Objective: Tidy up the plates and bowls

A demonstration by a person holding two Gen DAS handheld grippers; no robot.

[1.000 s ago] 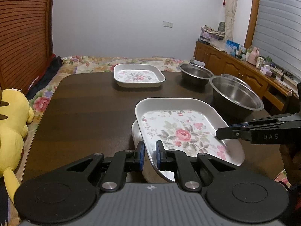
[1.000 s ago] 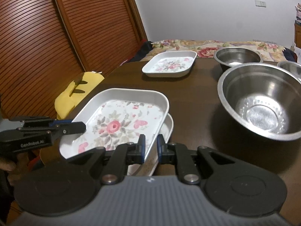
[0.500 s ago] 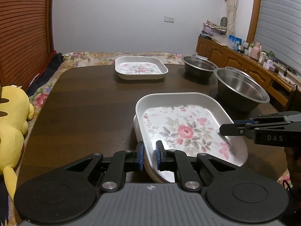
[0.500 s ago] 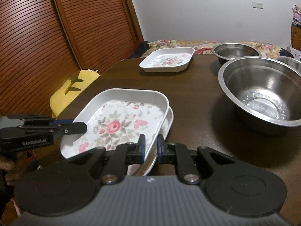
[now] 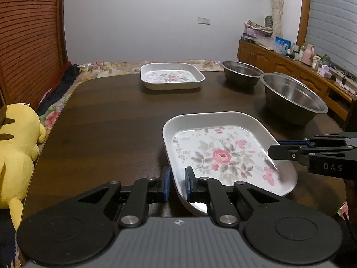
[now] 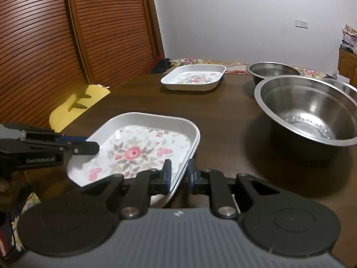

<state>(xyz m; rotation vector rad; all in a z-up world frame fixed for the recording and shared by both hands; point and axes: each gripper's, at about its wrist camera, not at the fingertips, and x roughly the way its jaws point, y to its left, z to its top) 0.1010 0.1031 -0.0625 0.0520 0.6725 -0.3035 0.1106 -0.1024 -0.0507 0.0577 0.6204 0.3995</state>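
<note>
Your left gripper [image 5: 177, 184] and right gripper [image 6: 178, 176] each pinch the floral plate's [image 5: 223, 154] rim; it sits nested on another. Remaining: far floral plate [image 5: 171, 78] and the steel bowls [image 6: 310, 109].

Dark wood table [image 5: 107, 120]. Plain white wall [image 5: 145, 22] behind, with a switch plate [image 5: 203, 20]. Slatted wooden doors [image 6: 44, 44] on one side. Opposite, a low wooden cabinet [image 5: 279, 64] crowded with small items, under a window blind [image 5: 332, 22] and a tied curtain [image 5: 276, 6]. Floral bedding [image 5: 104, 65] past the table. Yellow plush [image 5: 15, 145] at its edge.
</note>
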